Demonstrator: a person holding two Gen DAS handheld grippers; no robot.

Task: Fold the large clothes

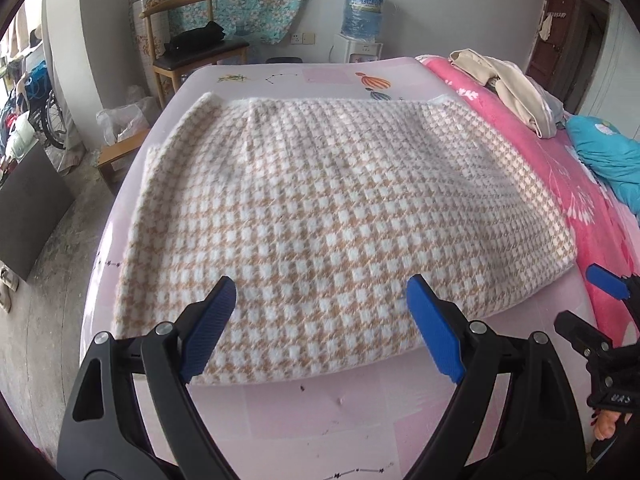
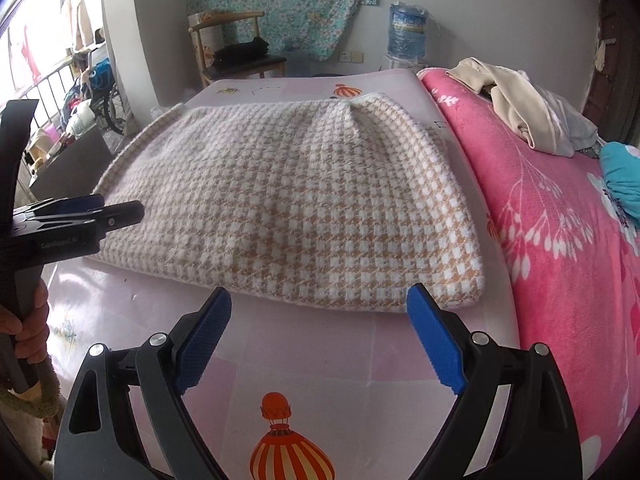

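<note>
While the folded houndstooth garment [image 1: 320,216] lies flat on the pink mat's [image 2: 320,360] near edge, left gripper [image 1: 320,332] and right gripper [image 2: 320,336] hover wide open, empty.

the pink sheet [image 2: 304,364] lies bare in front of the folded houndstooth garment [image 2: 288,216], so there is free room along its near edge. the pink floral blanket [image 2: 560,240] runs close beside the garment's right edge, with a heap of beige clothes [image 2: 516,96] and a teal bundle [image 2: 624,176] on it. beyond the bed's far end stand a wooden chair [image 1: 192,48] and a water dispenser [image 1: 362,20].
</note>
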